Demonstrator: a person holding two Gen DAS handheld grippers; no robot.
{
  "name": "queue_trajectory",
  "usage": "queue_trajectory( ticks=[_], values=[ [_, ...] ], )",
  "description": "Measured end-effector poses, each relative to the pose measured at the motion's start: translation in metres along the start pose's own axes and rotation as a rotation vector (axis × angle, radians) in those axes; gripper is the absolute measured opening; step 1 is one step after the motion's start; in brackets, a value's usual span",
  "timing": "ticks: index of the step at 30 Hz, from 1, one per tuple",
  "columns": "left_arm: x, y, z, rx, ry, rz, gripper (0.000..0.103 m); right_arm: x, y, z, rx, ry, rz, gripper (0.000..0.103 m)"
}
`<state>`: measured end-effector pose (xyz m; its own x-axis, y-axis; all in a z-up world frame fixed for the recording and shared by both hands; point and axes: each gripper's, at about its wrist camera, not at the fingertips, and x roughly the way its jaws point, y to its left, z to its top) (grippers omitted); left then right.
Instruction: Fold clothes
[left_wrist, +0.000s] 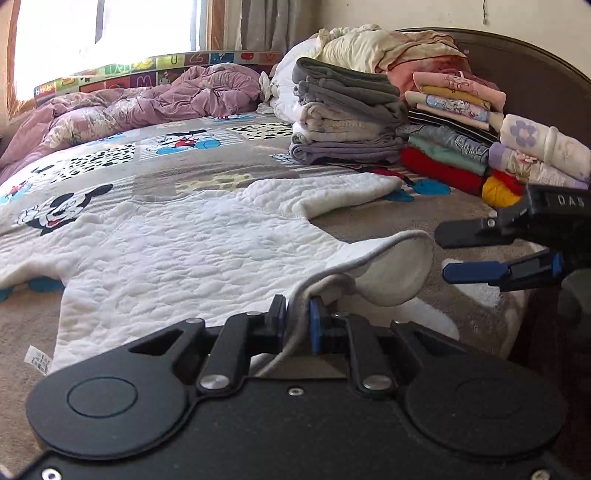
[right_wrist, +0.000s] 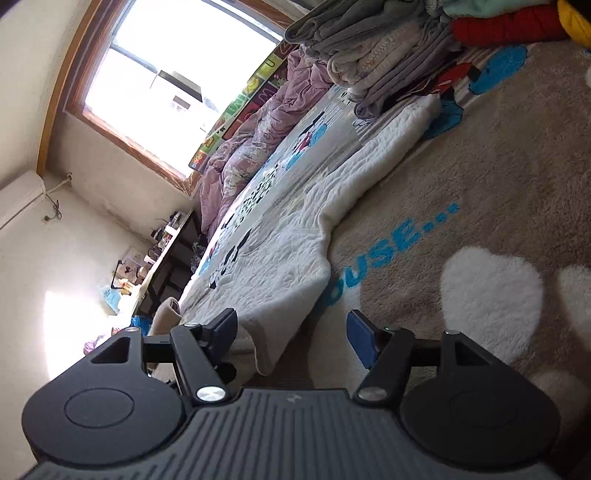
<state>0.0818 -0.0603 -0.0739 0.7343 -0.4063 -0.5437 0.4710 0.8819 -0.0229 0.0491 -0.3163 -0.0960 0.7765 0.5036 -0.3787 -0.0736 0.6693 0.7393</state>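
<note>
A white quilted garment lies spread on the bed, with a sleeve stretched toward the far right. My left gripper is shut on its grey-trimmed edge, which bunches up between the blue pads. To the right my right gripper hangs open just beyond a lifted flap of the garment. In the right wrist view, which is rolled sideways, the right gripper stands open. The white garment's trimmed end lies between the jaws near the left finger, and neither pad presses on it.
Folded grey and lilac clothes and a colourful folded pile stand at the back right by the dark headboard. A crumpled purple duvet lies under the window. A cartoon-print bed cover is underneath. A desk stands beside the bed.
</note>
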Motion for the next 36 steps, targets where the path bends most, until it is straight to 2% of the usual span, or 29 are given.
queue_trajectory(
  ticks=[3,6,8,9,10,11,13,16,19,20,23,24,25,28,31,34,36],
  values=[
    [0.0,-0.008,-0.002,0.031,0.003,0.005,0.012,0.007,0.024,-0.012,-0.157,0.037,-0.018,0.067],
    [-0.004,-0.007,-0.005,0.039,0.003,-0.012,0.012,0.013,0.033,-0.015,-0.197,0.022,-0.07,0.058],
    [-0.007,-0.006,-0.007,0.044,0.003,-0.024,0.012,0.017,0.021,-0.014,-0.137,0.024,-0.084,0.039],
    [-0.008,-0.007,-0.009,0.067,0.01,-0.037,0.012,0.021,0.013,-0.013,-0.097,0.035,-0.084,0.034],
    [-0.009,-0.01,-0.011,0.105,0.022,-0.054,0.018,0.025,0.006,-0.012,-0.059,0.043,-0.083,0.024],
    [-0.011,-0.012,-0.013,0.135,0.031,-0.07,0.033,0.028,-0.002,-0.012,-0.015,0.053,-0.079,0.018],
    [-0.019,-0.011,-0.015,0.134,0.011,-0.098,0.057,0.033,-0.015,-0.014,0.065,0.064,-0.061,0.012],
    [-0.025,-0.007,-0.012,0.118,-0.018,-0.11,0.053,0.033,-0.018,-0.014,0.117,0.05,-0.014,0.011],
    [-0.02,-0.017,-0.015,0.193,-0.009,-0.07,0.051,0.033,-0.019,-0.013,0.169,0.038,0.048,0.011],
    [-0.017,-0.022,-0.016,0.224,-0.002,-0.057,0.044,0.034,-0.021,-0.014,0.196,0.038,0.064,0.011],
    [0.004,-0.034,-0.024,0.343,0.042,0.078,0.03,0.037,-0.031,-0.016,0.305,0.039,0.113,0.011],
    [0.01,-0.037,-0.026,0.37,0.047,0.106,0.021,0.038,-0.035,-0.018,0.35,0.038,0.132,0.011],
    [0.015,-0.037,-0.027,0.377,0.051,0.125,0.003,0.039,-0.039,-0.02,0.399,0.037,0.154,0.011],
    [0.008,-0.017,-0.014,0.215,-0.005,0.11,0.003,0.042,-0.051,-0.029,0.573,0.028,0.247,0.011],
    [-0.001,-0.006,-0.003,0.157,-0.035,0.083,0.003,0.048,-0.057,-0.046,0.712,0.031,0.288,0.011],
    [0.004,-0.001,-0.005,0.104,-0.023,0.052,0.003,0.057,-0.059,-0.066,0.778,0.065,0.248,0.011],
    [0.008,-0.005,-0.008,0.127,-0.005,0.053,0.003,0.058,-0.061,-0.075,0.786,0.073,0.186,0.01]
  ],
)
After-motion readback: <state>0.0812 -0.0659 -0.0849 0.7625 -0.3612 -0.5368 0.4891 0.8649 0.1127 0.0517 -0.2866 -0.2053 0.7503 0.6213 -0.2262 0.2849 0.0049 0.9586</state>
